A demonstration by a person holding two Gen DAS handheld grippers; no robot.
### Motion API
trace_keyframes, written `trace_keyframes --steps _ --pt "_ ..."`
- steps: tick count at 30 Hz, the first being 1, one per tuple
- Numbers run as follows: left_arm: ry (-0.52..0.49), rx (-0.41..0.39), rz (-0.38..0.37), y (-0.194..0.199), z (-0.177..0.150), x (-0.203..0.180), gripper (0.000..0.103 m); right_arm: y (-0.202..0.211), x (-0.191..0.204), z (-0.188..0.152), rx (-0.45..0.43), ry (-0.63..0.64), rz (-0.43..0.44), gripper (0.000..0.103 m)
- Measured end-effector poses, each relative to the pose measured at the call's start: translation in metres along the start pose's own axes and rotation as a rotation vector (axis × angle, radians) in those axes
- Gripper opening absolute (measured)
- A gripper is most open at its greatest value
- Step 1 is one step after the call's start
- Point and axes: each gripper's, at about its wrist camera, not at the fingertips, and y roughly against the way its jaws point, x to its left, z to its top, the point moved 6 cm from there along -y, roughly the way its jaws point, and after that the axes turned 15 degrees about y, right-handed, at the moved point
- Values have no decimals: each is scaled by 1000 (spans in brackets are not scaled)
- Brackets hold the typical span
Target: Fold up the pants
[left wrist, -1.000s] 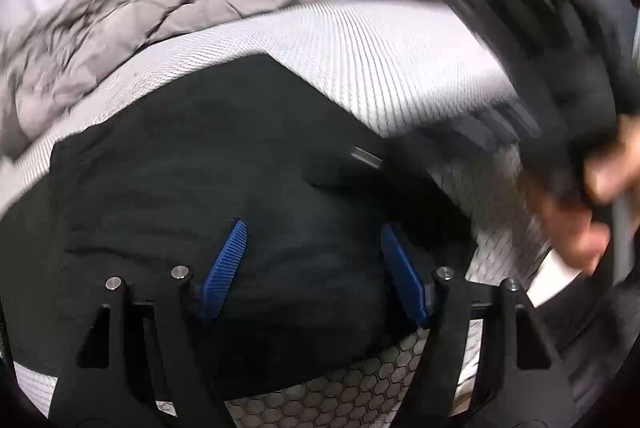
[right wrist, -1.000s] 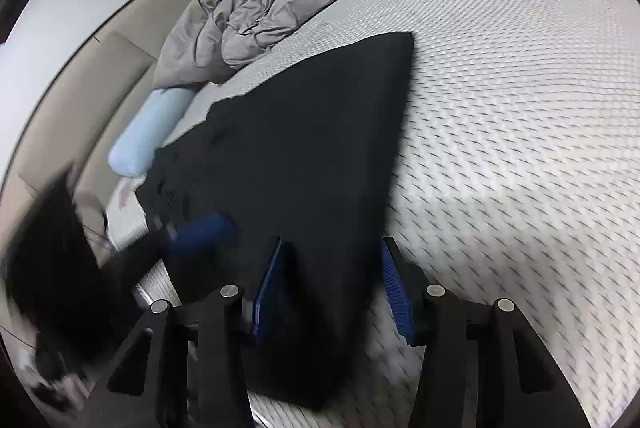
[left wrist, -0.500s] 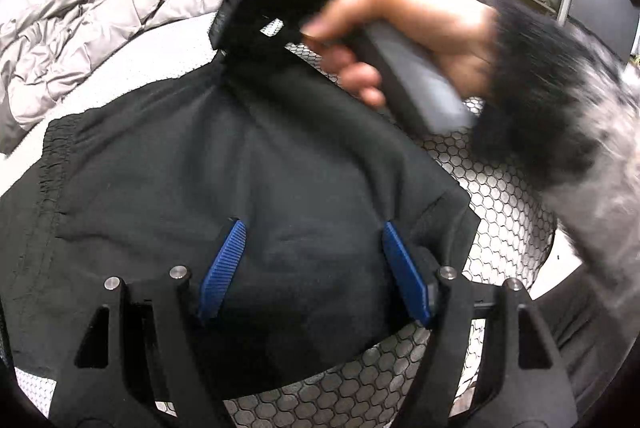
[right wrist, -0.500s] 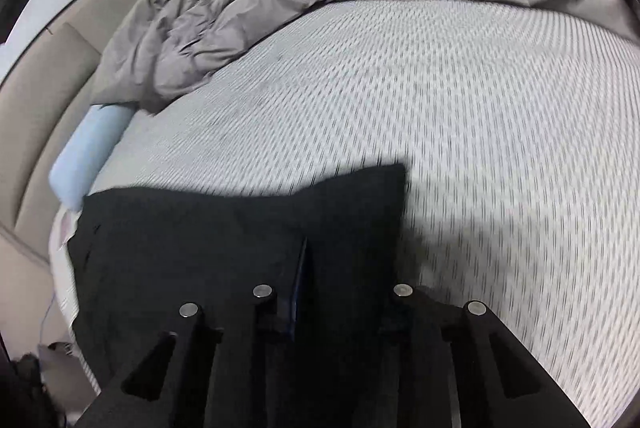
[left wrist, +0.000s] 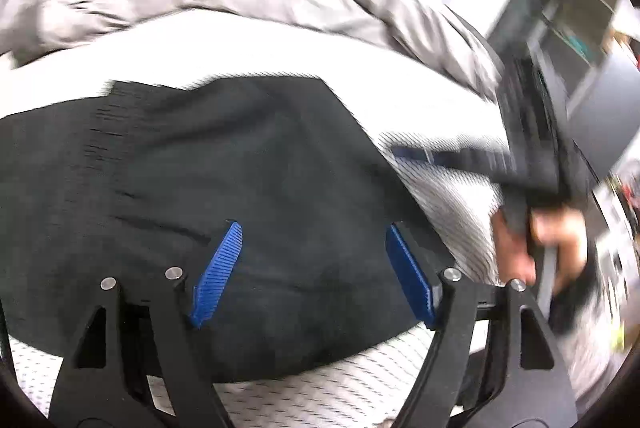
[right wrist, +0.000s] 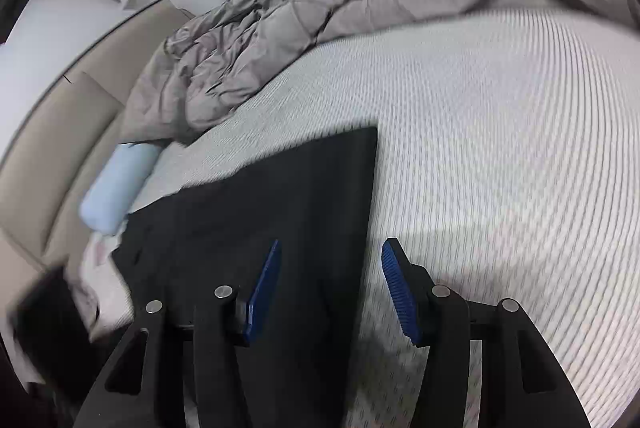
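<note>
Pants (right wrist: 256,236), black, of soft matte cloth, lie folded flat into a thick dark slab on the white mattress with its woven honeycomb texture (right wrist: 500,147). From my right-hand camera the slab's long axis runs from just under my fingers away and up toward the crumpled grey quilted duvet (right wrist: 320,11), ending in one sharp square corner near the middle of the mattress; its right edge is straight and clean. From my left-hand camera the same garment (left wrist: 240,187) spreads wide across the view, the gathered, ribbed waistband at the upper left and the fabric faintly rumpled; the picture is blurred by motion.

My left gripper (left wrist: 316,272) hangs above the cloth with its blue ribbed pads well apart and widening, nothing pinched between them. My right gripper (right wrist: 328,292) is also opening, about half spread; the pants' right edge passes beneath the gap, but the pads press on nothing. In the left view my right hand (left wrist: 536,244) shows blurred at the right, gripping its black handle.

A pale blue cylindrical bolster (right wrist: 116,183) lies beside the pants' far left side, by the beige padded headboard (right wrist: 52,147).
</note>
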Motion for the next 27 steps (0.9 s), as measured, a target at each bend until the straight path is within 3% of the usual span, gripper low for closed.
trace_keyframes --steps 2,3,4,5,8,12,16,18,20,23,27 --pt "46 -31 43 5 12 21 73 -11 -2 -24 54 -23 34 53" --pt "73 -35 64 6 16 32 73 -17 -1 -33 81 -31 25 43" --pt "100 -37 74 8 19 42 73 -22 -2 -37 88 -45 29 21" --pt "118 -37 81 9 18 47 73 -27 0 -31 75 -49 62 18" --pt "120 -56 126 8 27 65 73 -25 1 -3 8 14 -10 17" --pt "53 -102 191 12 34 72 73 -19 -1 11 33 107 -240 25" --pt "-129 -118 194 2 15 33 71 13 38 -1 -38 247 -202 25" --pt "-230 -34 208 -24 3 19 57 7 67 -17 -6 336 -116 27" --pt "-275 -1 240 -39 -4 19 53 -13 84 -35 70 392 -71 28" --pt "-320 10 248 -35 -8 30 39 -34 82 -54 155 494 -134 27" --pt "-239 8 248 -13 -8 64 43 -10 54 -58 169 493 -282 27"
